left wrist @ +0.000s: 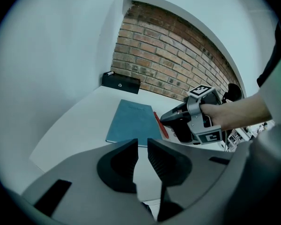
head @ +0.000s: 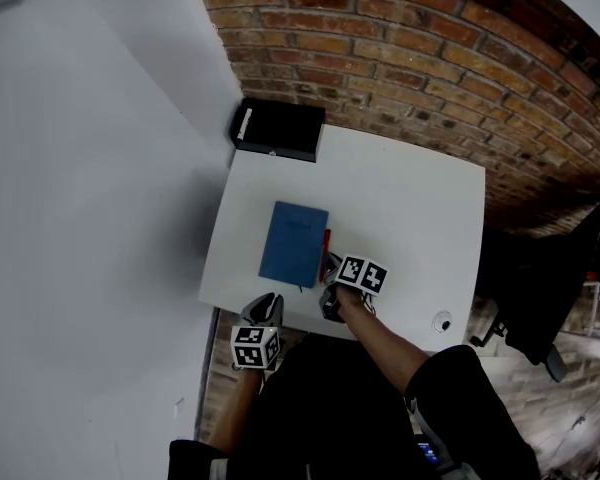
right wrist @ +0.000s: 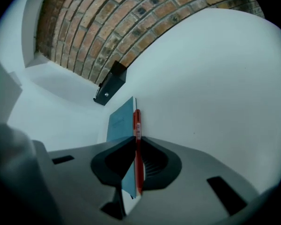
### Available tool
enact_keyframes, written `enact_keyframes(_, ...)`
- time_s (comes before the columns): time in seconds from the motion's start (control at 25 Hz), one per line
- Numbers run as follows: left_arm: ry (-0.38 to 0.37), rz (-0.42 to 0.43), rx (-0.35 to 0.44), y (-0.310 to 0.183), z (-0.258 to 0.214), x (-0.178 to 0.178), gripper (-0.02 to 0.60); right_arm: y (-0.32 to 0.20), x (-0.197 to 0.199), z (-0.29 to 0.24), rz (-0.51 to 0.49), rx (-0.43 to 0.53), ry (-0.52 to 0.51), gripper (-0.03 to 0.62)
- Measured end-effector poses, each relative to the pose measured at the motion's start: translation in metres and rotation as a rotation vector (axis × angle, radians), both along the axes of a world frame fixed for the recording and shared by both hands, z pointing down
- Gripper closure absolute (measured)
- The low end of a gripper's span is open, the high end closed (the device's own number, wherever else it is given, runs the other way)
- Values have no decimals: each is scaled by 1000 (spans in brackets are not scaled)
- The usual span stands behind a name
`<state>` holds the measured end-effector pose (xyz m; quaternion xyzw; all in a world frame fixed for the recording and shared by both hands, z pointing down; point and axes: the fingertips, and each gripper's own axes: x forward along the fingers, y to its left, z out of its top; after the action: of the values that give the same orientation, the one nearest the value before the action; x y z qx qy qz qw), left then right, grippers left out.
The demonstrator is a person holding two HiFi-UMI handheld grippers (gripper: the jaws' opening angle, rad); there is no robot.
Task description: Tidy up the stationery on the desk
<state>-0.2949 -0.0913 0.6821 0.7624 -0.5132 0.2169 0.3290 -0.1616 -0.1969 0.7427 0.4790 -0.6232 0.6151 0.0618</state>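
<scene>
Red brick [head: 410, 58] runs behind the white desk [head: 410, 198], and a plain white wall [head: 90, 168] closes in the left side. A blue notebook [head: 293, 243] lies flat near the front of the desk, and a red pen [head: 326, 241] lies along its right edge, just beside the cover. The right gripper [head: 329, 266] reaches in from the front edge, and its jaws are pressed together on the pen's near end. In the right gripper view the pen [right wrist: 137, 125] runs straight out between the dark pads [right wrist: 152, 161], with the notebook [right wrist: 122, 121] just left of it. The left gripper [head: 268, 303] hangs at the desk's front edge, close to the notebook's near left corner. Its jaws stand only a narrow slit apart with nothing between them. A black box [head: 277, 128] sits at the back left corner against the brick, well apart from the notebook. A small round fitting [head: 441, 321] sits near the desk's front right corner.
</scene>
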Motion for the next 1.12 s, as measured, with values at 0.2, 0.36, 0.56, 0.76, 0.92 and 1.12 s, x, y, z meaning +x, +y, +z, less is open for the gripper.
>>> enact_keyframes(0.2,-1,-6,-14,1,5,-2,509,1,-7,6,10,-30,-16,543)
enact_keyframes(0.36,0,-6,-21,1,7,-3,509,2,-8,7,-9,-31,-6,553)
enact_keyframes(0.56,4,-5,-22,-1,8,-2,509,1,-11,7,-44,-28,-37,551)
enact_keyframes(0.76,5,-3,-17,-4,7,-1,509,-3,-5,4,-45,-9,-30,549)
enact_keyframes(0.92,8,-2,-7,-6,5,-2,509,-9,6,-6,-36,57,6,549)
enact_keyframes(1.12,17,16,42,-14,-5,4,509,-3,21,-28,-67,175,103,563)
